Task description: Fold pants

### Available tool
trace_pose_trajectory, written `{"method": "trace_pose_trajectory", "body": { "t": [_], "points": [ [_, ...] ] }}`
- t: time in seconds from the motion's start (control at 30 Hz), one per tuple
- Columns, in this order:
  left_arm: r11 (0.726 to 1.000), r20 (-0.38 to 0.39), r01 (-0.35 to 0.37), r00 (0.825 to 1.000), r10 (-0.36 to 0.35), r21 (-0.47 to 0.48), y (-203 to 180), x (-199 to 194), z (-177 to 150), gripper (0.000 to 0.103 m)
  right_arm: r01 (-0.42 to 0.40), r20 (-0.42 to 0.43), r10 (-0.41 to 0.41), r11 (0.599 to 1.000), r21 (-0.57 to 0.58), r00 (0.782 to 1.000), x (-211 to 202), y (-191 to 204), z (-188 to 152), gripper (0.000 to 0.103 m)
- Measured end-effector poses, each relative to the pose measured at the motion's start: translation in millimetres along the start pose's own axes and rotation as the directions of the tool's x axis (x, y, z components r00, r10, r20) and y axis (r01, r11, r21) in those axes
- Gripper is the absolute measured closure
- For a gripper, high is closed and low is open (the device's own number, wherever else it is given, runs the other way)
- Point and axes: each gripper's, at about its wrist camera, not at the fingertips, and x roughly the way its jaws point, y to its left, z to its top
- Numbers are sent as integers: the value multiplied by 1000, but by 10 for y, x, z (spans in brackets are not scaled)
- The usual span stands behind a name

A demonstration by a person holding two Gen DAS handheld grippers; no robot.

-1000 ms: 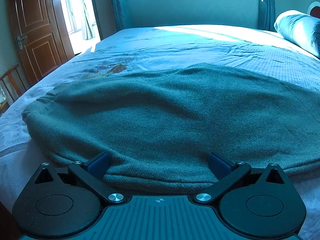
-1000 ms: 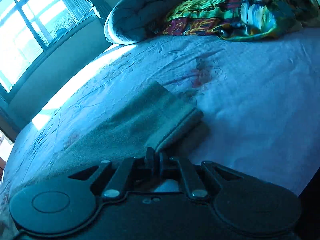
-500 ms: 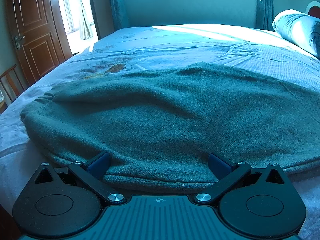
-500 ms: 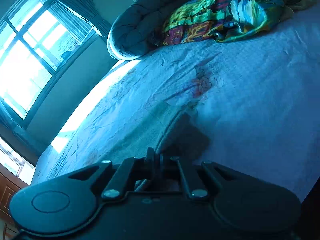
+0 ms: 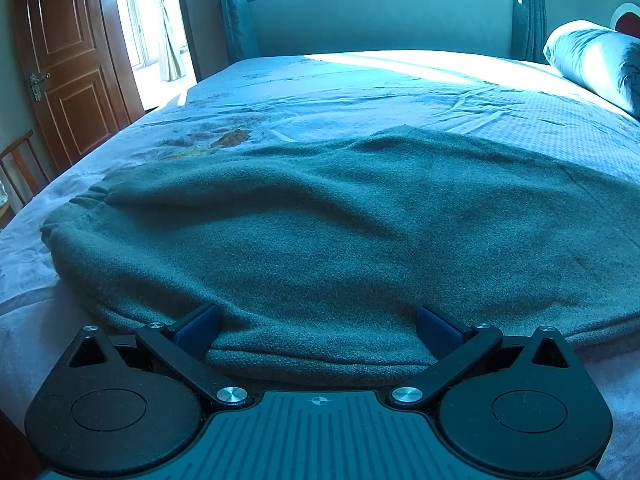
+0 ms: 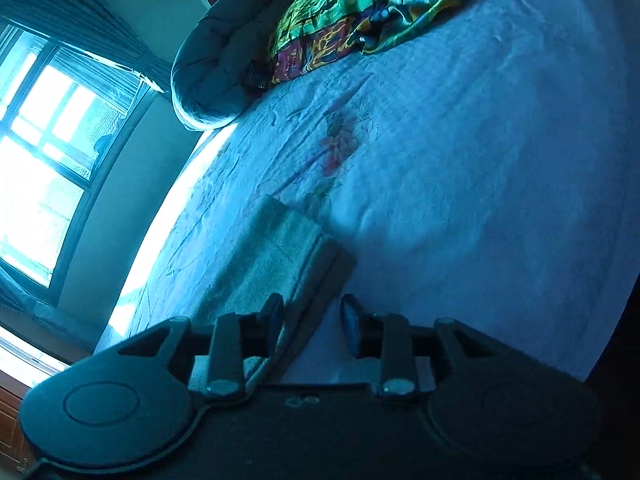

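Note:
Dark green pants [image 5: 320, 232] lie spread across the bed, the gathered waistband at the left. My left gripper [image 5: 318, 326] is open, its jaws wide apart at the near folded edge of the pants, with the cloth between them. In the right wrist view the leg end of the pants [image 6: 280, 256] lies on the sheet. My right gripper [image 6: 312, 320] is open, and the hem edge runs between its parted fingers.
The bed [image 5: 400, 92] has a light blue sheet with a flower print [image 6: 336, 148]. A rolled duvet [image 6: 216, 60] and a colourful quilt [image 6: 360, 12] lie at the head. A wooden door [image 5: 68, 60] and a chair [image 5: 20, 168] stand at the left.
My right gripper has opened and let go of the pants leg end, which now lies on the sheet; its view has tilted. The left gripper has barely moved.

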Motion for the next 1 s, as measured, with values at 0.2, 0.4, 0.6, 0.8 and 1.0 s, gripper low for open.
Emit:
{"method": "trace_pose_trajectory", "body": {
  "t": [0.2, 0.4, 0.6, 0.8, 1.0],
  "points": [
    [1000, 0, 11, 1000, -11, 2, 19, 6, 3, 0, -51, 55, 65, 974, -221, 996, -75, 566, 128, 98],
    [1000, 10, 21, 1000, -21, -4, 38, -4, -12, 0, -117, 165, 200, 904, -411, 966, -462, 819, 226, 98],
    [999, 9, 42, 999, -42, 5, 82, -16, -20, 0, -55, -8, 55, 992, -111, 998, 179, -185, 117, 98],
    [998, 36, 60, 998, -59, -22, 155, -97, -14, 0, 4, 76, 21, 951, -311, 997, -268, 406, -56, 90],
    [996, 68, 42, 997, -37, -73, 314, -320, -65, 0, -147, -60, 136, 947, -285, 989, -354, 871, -423, 87]
  ]
}}
